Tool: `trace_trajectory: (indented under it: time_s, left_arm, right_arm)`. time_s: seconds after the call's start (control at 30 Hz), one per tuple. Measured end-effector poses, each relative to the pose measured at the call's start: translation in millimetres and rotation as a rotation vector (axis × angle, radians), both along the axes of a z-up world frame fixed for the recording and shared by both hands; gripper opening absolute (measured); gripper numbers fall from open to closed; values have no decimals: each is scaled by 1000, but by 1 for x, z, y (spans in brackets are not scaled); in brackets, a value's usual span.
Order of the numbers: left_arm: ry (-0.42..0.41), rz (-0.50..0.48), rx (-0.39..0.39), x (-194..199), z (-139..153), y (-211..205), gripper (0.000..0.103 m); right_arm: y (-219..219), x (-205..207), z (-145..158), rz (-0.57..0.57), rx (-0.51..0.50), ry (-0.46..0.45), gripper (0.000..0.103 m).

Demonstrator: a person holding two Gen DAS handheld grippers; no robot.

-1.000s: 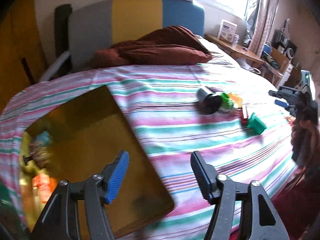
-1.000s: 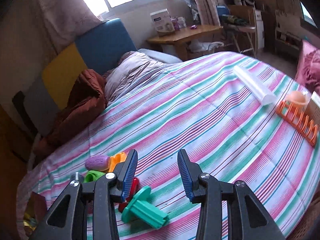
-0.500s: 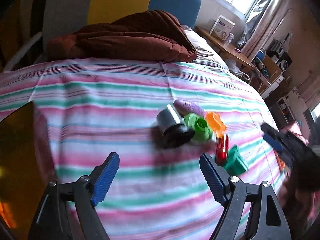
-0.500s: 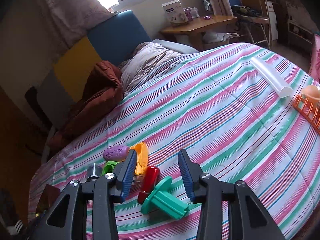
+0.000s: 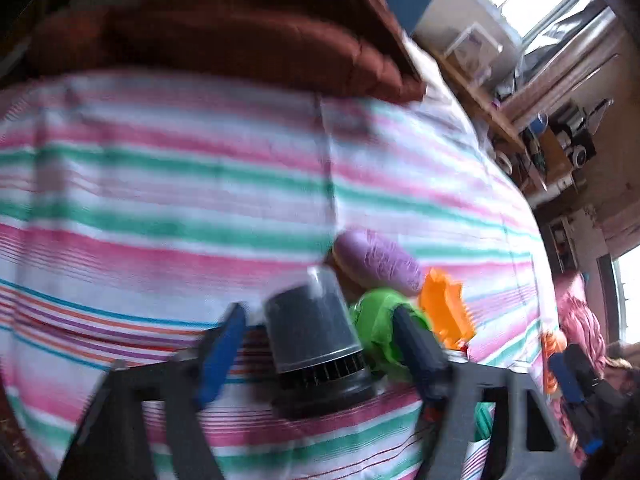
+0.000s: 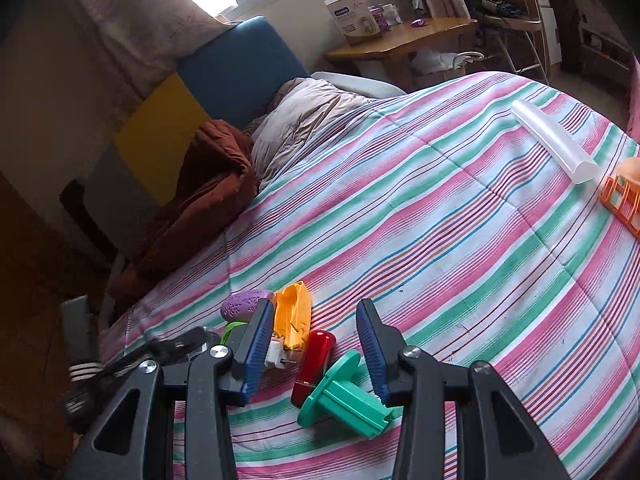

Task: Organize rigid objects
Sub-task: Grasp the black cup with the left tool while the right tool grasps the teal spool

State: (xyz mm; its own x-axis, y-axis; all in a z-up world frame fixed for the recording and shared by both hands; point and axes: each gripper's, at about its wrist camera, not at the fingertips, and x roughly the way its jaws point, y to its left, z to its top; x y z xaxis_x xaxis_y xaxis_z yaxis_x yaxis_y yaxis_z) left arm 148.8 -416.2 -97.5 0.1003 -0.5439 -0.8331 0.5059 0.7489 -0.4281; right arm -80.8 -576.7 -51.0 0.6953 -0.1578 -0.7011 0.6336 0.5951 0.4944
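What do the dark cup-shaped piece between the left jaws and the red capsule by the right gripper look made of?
Dark cup-shaped piece: seems hard plastic, a clear glossy shell over a black core with a ribbed base, though the picture is blurred. Red capsule: likely glossy moulded plastic, judging by the bright highlight along its rounded top.

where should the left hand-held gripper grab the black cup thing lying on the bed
Grip the black cup across its smooth tapered wall, above the ribbed rim. It lies on its side between the left hand-held gripper fingers, whose jaws have just been closing. Come straight down, one pad on the bare side, one easing between cup and green piece.
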Motion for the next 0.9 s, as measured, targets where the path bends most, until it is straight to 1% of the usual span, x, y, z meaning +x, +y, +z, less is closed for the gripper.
trace_trajectory:
  time_s: [0.03, 0.07, 0.13, 0.23, 0.33, 0.4, 0.47, 0.6, 0.67, 0.73, 0.77, 0.83, 0.9]
  left_arm:
    - [7, 13, -36, 0, -1, 5, 49]
    - [2, 10, -45, -1, 1, 8, 43]
    - [-21, -2, -23, -6, 3, 15, 43]
    - [-17, -12, 0, -14, 1, 29, 43]
    - [-57, -24, 18, -28, 6, 47, 43]
    - [-85, -54, 45, -42, 8, 57, 43]
    - [-125, -82, 77, -58, 8, 65, 43]
    - [-176, -140, 101, -85, 12, 79, 43]
    - [-194, -163, 110, -98, 13, 84, 43]
    - [-207, -178, 115, -110, 14, 93, 43]
    - [-208, -181, 115, -114, 14, 96, 43]
    - [-210, -188, 117, -122, 14, 105, 43]
    - [-217, -190, 123, -126, 15, 110, 43]
  right_arm:
    - [0, 0, -1, 0, 1, 5, 43]
    - [-1, 1, -2, 4, 3, 9, 43]
    - [-1, 2, -3, 8, 5, 16, 43]
    - [0, 5, -6, 22, 12, 27, 43]
    - [1, 8, -9, 47, 18, 44, 43]
    - [0, 10, -13, 71, 40, 56, 43]
    - [0, 15, -19, 106, 64, 81, 43]
    - [7, 26, -30, 199, 69, 161, 43]
    - [15, 31, -32, 257, 45, 202, 43]
    - [25, 34, -32, 307, -9, 235, 44]
    - [29, 35, -33, 331, -28, 252, 52]
    - [38, 37, -36, 380, -74, 306, 61]
    - [44, 36, -38, 403, -128, 350, 61]
